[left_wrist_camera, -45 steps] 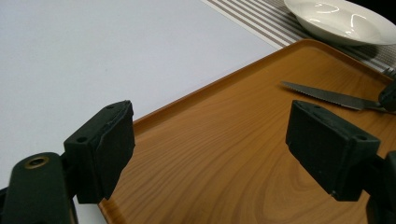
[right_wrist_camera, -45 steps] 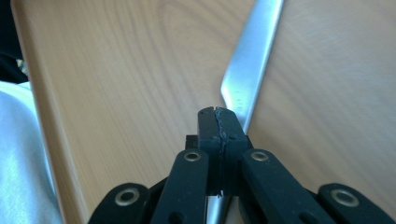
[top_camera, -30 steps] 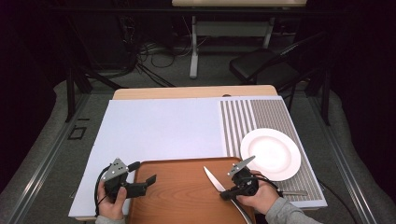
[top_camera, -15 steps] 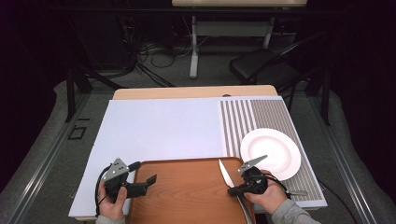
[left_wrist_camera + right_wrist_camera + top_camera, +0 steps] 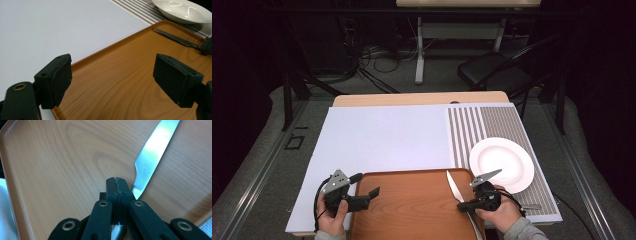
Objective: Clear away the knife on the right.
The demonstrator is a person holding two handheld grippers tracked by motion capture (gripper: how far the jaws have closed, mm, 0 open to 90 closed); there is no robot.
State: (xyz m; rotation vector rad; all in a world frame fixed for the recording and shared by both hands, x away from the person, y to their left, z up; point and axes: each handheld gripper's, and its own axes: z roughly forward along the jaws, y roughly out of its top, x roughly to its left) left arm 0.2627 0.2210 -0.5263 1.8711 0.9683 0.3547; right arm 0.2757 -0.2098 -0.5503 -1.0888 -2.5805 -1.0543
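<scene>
high view: right hand-held gripper (image 5: pixel 462 206) clamped on knife (image 5: pixel 453 183), blade now nearer the tray's (image 5: pixel 412 210) right rim than a second ago, heading plate-side (image 5: pixel 502 162).
left gripper view: left hand-held gripper (image 5: pixel 112 80) jaws apart, idle over tray's left edge.
right gripper view: knife handle pinched, blade just above tray.

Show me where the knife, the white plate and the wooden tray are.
knife (image 5: pixel 152 150), right gripper view, middle of the blade.
white plate (image 5: pixel 501 164), high view, centre of the dish.
wooden tray (image 5: pixel 412 210), high view, bare floor.
</scene>
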